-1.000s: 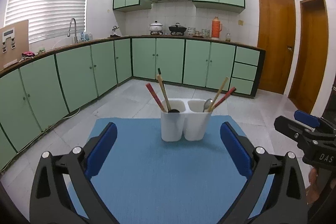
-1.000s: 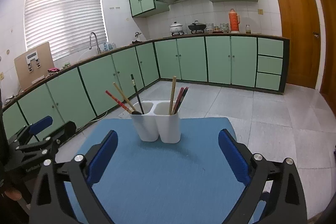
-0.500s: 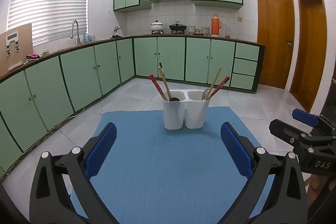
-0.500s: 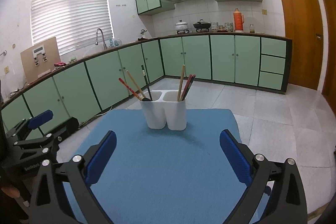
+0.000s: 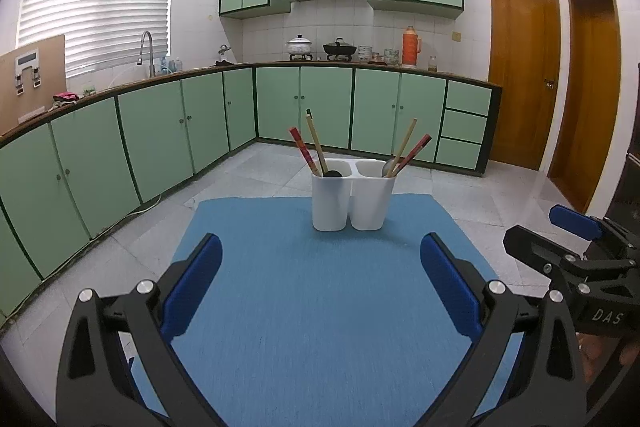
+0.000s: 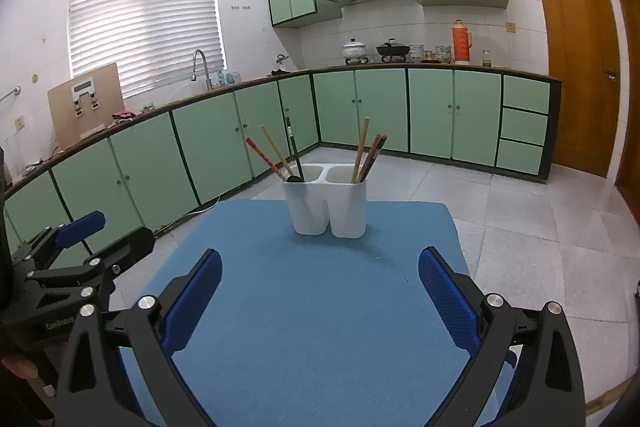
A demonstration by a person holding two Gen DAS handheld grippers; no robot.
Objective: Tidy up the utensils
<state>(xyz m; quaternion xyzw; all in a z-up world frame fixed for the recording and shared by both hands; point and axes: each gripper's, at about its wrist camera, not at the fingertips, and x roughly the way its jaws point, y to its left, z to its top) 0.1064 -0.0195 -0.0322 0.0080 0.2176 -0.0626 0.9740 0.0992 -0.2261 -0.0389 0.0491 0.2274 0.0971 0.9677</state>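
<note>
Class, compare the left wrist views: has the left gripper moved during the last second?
Yes. The left gripper has backed away from the white holder, which looks smaller and sits higher against the blue mat; the jaws stay open.

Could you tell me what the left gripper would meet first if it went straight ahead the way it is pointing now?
Probably the white utensil holder. The open left gripper points along the blue mat toward it, with nothing visible between; it might pass above, since height is unclear.

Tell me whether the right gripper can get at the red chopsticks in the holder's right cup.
Probably yes: the right gripper is open, bare mat lies between, and the red chopsticks stick up above the holder.
</note>
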